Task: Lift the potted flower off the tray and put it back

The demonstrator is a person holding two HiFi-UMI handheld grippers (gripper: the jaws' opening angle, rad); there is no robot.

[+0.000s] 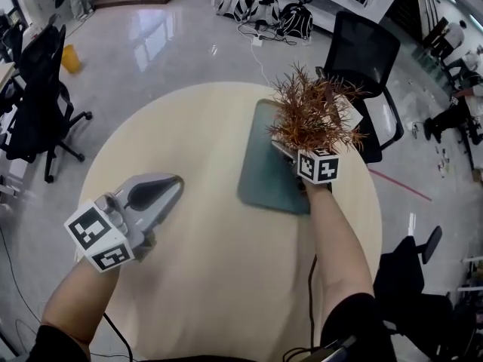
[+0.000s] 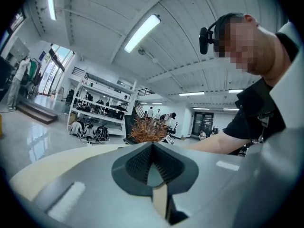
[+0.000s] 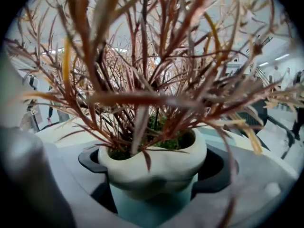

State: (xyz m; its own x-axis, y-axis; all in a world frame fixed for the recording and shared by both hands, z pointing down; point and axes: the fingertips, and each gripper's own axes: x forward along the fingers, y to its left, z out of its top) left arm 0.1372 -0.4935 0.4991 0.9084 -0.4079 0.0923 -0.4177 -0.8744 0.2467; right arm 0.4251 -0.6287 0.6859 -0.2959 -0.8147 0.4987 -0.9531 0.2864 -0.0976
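The right tongs [image 3: 156, 177] clasp the spiky rust-brown potted flower [image 1: 313, 115] by its smooth, lumpy white pot [image 3: 152, 158], whose moss [image 3: 166, 142] shows only in the right gripper view, while the ribbed left tongs [image 2: 152, 148] sit pinched together, empty.

1. The round surface [image 1: 219, 292] is bare across its near half and centre, so a tool could cross there unhindered.
2. The left tool [image 1: 175, 181], jaws together, is over the left side, well apart from the tray [image 1: 260, 168] in the far right part.
3. The potted flower [image 1: 311, 115], clamped at its pot by the right tool [image 1: 293, 148], spreads stiff brown leaves that block approach from above and from the sides.
4. A black chair [image 1: 366, 55] stands just beyond the far right edge.
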